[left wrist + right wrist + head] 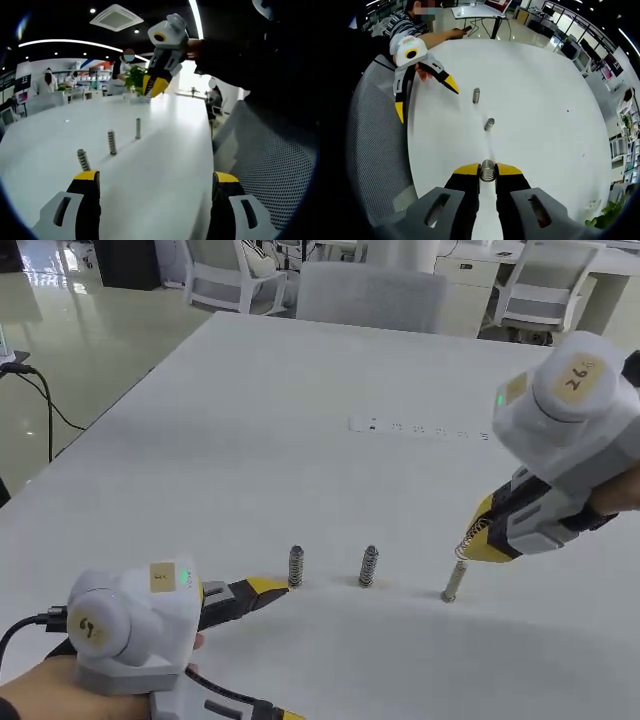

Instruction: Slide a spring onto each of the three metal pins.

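Three metal pins stand in a row on the white table. Springs sit on the left pin and the middle pin. The right pin is bare. My right gripper hangs tilted just above that bare pin, shut on a spring. The same spring shows end-on between the yellow tips of my right gripper. My left gripper rests open near the left pin, one tip close beside it. In the left gripper view, my left gripper holds nothing, and the bare pin stands farthest.
A flush socket strip lies in the table behind the pins. Grey chairs stand along the far edge. A mesh chair back is close on my side. People sit at other tables in the background.
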Demonstrator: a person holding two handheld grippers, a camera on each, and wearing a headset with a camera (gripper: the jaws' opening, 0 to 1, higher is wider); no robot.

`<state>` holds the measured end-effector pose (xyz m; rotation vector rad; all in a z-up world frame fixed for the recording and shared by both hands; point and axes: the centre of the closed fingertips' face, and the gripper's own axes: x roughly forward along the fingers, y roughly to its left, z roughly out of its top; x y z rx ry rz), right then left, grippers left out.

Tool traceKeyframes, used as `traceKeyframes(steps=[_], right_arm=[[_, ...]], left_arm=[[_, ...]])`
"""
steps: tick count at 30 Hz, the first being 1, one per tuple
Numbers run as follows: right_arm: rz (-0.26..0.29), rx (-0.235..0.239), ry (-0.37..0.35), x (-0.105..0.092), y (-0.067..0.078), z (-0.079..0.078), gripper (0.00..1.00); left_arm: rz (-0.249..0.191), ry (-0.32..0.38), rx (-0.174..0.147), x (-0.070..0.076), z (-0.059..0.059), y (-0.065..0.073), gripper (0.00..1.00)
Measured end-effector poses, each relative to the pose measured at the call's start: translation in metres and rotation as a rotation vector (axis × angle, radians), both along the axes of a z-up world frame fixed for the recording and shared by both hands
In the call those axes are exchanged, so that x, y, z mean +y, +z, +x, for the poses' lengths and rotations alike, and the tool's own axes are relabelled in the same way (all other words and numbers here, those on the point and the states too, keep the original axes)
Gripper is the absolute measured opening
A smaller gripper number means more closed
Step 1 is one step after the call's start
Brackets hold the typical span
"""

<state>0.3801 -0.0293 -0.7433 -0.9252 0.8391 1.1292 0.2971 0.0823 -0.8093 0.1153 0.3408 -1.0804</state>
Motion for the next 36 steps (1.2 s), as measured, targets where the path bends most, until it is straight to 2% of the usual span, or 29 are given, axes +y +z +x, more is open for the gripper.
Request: traceKeyframes(steps=[10,14,23,36], right_arm=[[-0.032,0.027,-0.012,-0.009,-0.010,0.013,0.09],[-0.079,0.024,-0.014,-0.017,-0.017,0.020,0.09],[-0.102,0.065,-0.014,-0.018,-0.030,0.026,0.09],[-0.116,0.093,-0.007,-0.013,-0.044,0.030,0.09]], left_arm=[[-0.008,0.028,-0.004,0.006,0.001,0.000,0.89],[-0.012,0.038,-0.009,0.007,0.002,0.000,0.89],[-0.021,0.058,-0.017,0.010,0.002,0.002,0.88],[-0.027,0.080,-0.028,0.014,0.003,0.004,0.87]])
